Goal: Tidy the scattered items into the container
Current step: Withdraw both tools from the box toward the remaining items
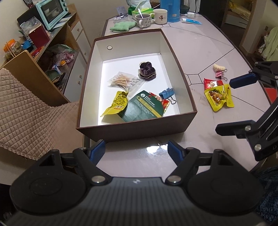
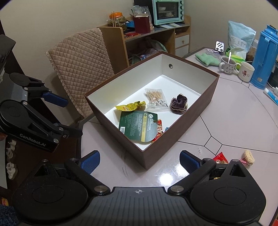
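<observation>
Box (image 1: 133, 129) sits on the counter (image 1: 199, 52), holding swabs (image 1: 124, 80), a scrunchie (image 1: 146, 71) and a blue clip (image 1: 167, 94). Yellow packet (image 1: 219, 97) and pink clip (image 1: 221, 75) lie on the counter to its right. Left claw (image 1: 136, 149) and right claw (image 2: 139, 160) are both spread wide, gripping nothing.

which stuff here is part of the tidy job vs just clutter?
Job:
brown box, already holding cotton swabs, scrunchie, blue clip, green card
still out on the table: yellow snack pack, red packet, pink clip
left gripper and right gripper, both open

Clutter:
mugs, green cloth, blue flask, toaster oven
</observation>
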`<state>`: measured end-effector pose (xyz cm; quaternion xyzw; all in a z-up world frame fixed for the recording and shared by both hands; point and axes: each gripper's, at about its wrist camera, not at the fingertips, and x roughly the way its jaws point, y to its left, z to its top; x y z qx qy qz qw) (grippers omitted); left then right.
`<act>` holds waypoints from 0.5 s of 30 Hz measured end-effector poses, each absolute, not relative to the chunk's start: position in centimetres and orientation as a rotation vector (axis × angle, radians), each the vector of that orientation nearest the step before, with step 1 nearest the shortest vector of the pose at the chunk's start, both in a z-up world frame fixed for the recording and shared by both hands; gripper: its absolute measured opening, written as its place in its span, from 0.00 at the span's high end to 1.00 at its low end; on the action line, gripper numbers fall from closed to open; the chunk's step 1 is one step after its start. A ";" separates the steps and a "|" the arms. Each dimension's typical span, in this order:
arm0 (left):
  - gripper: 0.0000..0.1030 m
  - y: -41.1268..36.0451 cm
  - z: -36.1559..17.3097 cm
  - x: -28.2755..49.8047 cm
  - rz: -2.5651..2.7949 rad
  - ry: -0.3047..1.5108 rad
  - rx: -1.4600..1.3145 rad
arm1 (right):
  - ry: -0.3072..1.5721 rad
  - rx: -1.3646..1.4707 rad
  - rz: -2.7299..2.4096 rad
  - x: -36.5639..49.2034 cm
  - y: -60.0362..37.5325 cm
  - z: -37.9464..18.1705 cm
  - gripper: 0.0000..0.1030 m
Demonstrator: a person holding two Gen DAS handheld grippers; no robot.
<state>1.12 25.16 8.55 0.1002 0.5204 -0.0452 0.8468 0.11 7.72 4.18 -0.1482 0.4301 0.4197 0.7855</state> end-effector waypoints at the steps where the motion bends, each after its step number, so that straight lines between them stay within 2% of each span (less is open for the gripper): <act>1: 0.26 25.1 8.5 1.0 -0.093 1.098 0.211 | 0.926 -0.319 0.907 0.1 7.6 4.2 0.03; 15: 0.24 23.5 8.6 -0.4 -0.061 1.109 0.204 | 0.907 -0.312 0.946 -0.8 6.2 4.8 0.03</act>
